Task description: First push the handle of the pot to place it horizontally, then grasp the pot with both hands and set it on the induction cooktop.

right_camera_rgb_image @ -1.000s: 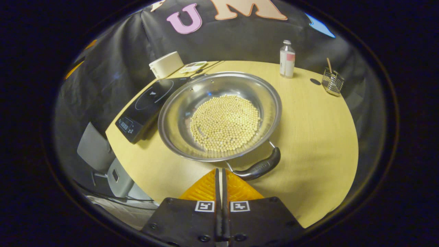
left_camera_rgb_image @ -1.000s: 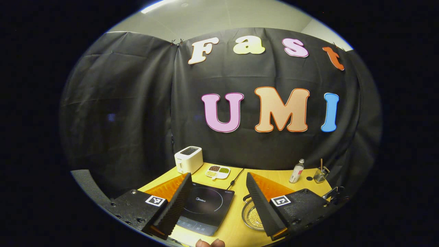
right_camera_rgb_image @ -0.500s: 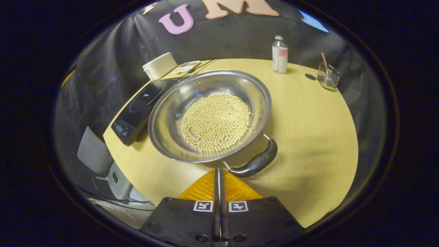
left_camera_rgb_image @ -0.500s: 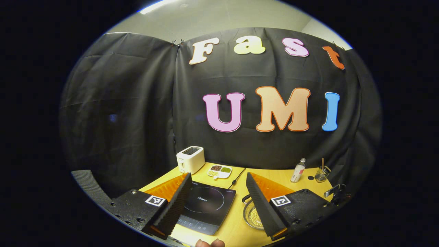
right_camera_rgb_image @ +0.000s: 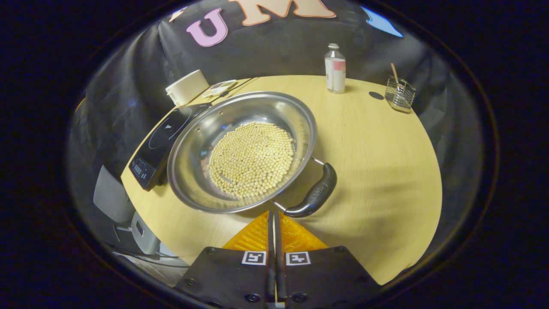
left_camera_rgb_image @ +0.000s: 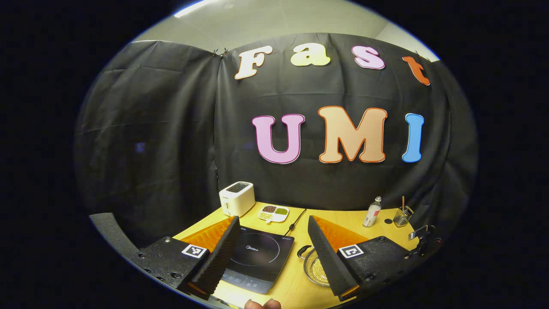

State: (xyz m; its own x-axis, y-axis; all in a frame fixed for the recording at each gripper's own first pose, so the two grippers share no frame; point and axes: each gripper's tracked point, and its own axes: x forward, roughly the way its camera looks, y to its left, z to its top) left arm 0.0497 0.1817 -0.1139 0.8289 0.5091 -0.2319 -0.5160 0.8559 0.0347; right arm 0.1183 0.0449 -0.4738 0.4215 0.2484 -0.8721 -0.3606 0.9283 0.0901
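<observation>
In the right gripper view a steel pot (right_camera_rgb_image: 242,150) holding pale round beans stands on the yellow table (right_camera_rgb_image: 377,163). Its black handle (right_camera_rgb_image: 315,195) points to the lower right. My right gripper (right_camera_rgb_image: 273,213) is shut with nothing in it, its tips right at the near end of that handle. The black induction cooktop (right_camera_rgb_image: 156,139) lies just left of the pot. In the left gripper view my left gripper (left_camera_rgb_image: 272,219) stands open above the table's near edge. Below it lies the cooktop (left_camera_rgb_image: 257,257), with the pot (left_camera_rgb_image: 313,268) partly hidden behind one finger.
A white toaster (right_camera_rgb_image: 186,86) and a small divided dish (right_camera_rgb_image: 221,87) stand at the back left. A bottle (right_camera_rgb_image: 335,75) and a wire holder (right_camera_rgb_image: 399,92) stand at the back right. A cord (left_camera_rgb_image: 296,221) runs from the cooktop. Fingertips of a hand (left_camera_rgb_image: 262,304) show at the bottom.
The pot has turned: in the right gripper view its handle swung from in front of my shut right gripper up toward the right, and the pot slid left. The left gripper barely moved.
</observation>
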